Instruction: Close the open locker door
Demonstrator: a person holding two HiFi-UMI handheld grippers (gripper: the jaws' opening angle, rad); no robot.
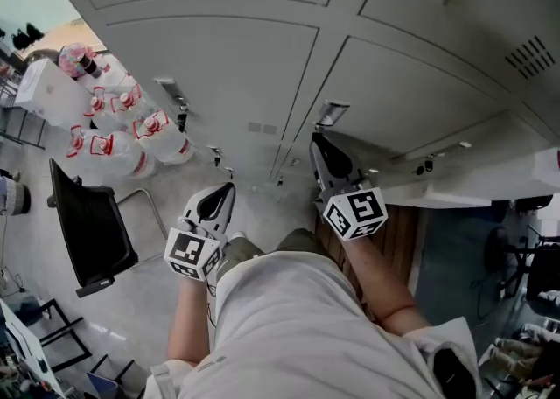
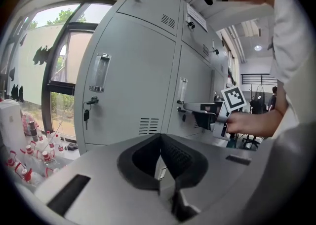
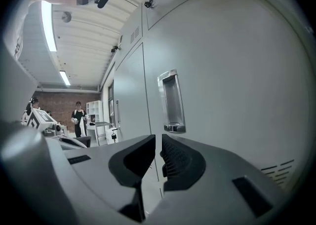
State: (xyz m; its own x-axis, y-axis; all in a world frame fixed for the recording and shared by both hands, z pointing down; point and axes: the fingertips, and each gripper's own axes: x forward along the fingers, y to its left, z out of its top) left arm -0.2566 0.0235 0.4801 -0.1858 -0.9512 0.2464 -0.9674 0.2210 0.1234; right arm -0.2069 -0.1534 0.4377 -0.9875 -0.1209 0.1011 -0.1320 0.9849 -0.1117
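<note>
Pale grey lockers, grey grippers, red-labelled bottles

The pale grey sheet-metal locker doors [image 1: 219,65] carry shiny silver recessed handles [image 3: 172,101]. The left gripper [image 2: 160,136] and right gripper [image 3: 159,139] are grey with black ribbed pads and black-and-white square-marker cubes. The clear plastic bottles [image 1: 114,139] wear red-and-white labels, and the far brick wall [image 3: 54,105] is red-brown.

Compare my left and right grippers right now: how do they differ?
On the left gripper the jaws are together; on the right gripper they stand slightly apart. The right gripper is close to a locker door, by its recessed handle; the left gripper is held farther back. Both hold nothing.
</note>
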